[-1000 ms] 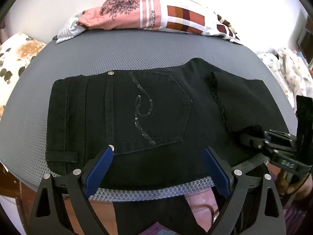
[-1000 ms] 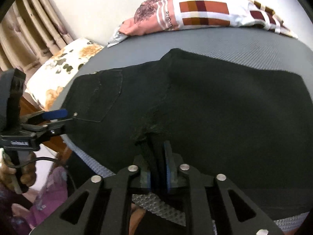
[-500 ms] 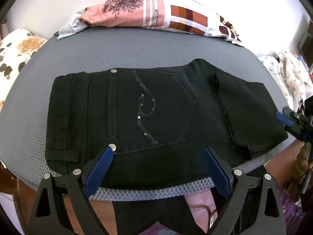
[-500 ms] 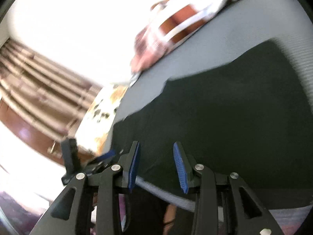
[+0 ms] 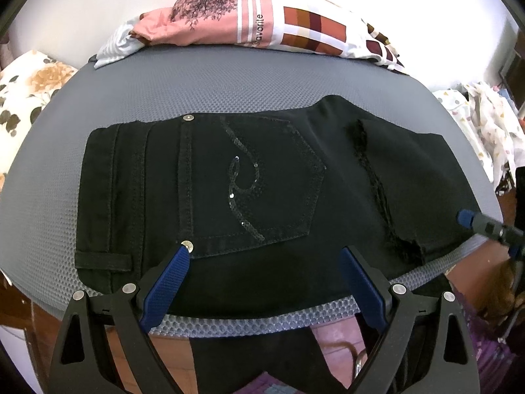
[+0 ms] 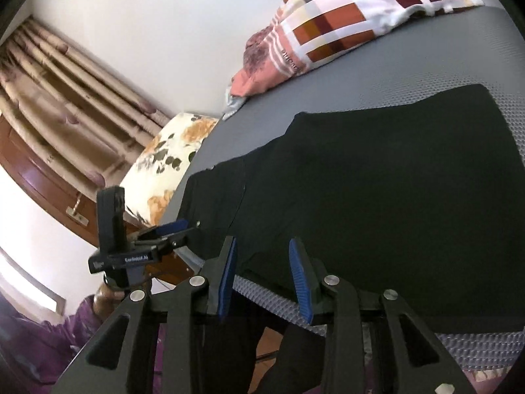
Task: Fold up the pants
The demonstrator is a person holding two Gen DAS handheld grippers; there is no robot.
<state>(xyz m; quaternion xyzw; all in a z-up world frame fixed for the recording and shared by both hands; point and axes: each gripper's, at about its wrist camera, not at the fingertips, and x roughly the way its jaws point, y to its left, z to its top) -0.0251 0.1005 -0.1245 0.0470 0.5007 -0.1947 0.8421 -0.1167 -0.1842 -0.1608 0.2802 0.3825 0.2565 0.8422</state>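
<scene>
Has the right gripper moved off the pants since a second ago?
Yes. The right gripper, then clamped on the black pants at their near edge, has let go and backed off past the grey mat edge, its jaws now apart with nothing between.

The black jeans (image 5: 249,197) lay folded flat on the grey mesh pad (image 5: 229,82), back pocket (image 5: 256,180) up with its sequin swirl showing, waistband to the left. A leg section was doubled over at the right, and more black fabric hung off the near edge.

Pants (image 5: 249,197) hem below mat (image 5: 229,92) edge
</scene>
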